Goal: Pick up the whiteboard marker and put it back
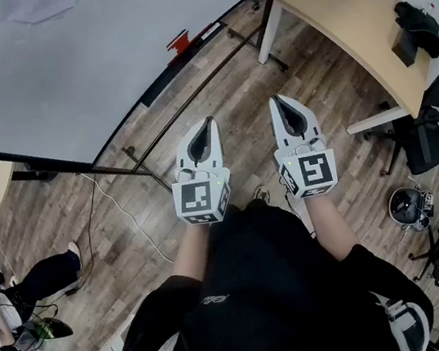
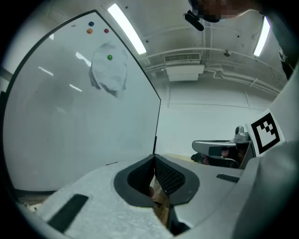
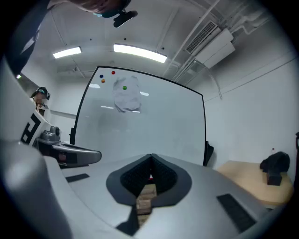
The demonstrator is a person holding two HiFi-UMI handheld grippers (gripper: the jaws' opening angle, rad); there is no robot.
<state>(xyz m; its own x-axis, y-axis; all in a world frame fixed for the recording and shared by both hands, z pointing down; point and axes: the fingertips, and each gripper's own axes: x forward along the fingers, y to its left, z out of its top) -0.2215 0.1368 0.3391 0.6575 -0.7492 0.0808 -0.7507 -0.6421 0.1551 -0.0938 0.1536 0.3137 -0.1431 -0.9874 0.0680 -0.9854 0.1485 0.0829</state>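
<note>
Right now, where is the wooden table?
Head view, upper right: the wooden table stands ahead of the right gripper, beside the right end of the whiteboard.

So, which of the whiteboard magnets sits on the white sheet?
The green magnet, alone on the white sheet; the blue magnet, orange magnet and red magnet cluster on bare whiteboard above.

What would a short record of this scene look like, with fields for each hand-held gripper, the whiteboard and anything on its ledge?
left hand-held gripper: jaws together, nothing held
right hand-held gripper: jaws together, nothing held
whiteboard: ahead of both, a paper sheet stuck on it
small red item: at the board's lower edge; too small to identify
</note>
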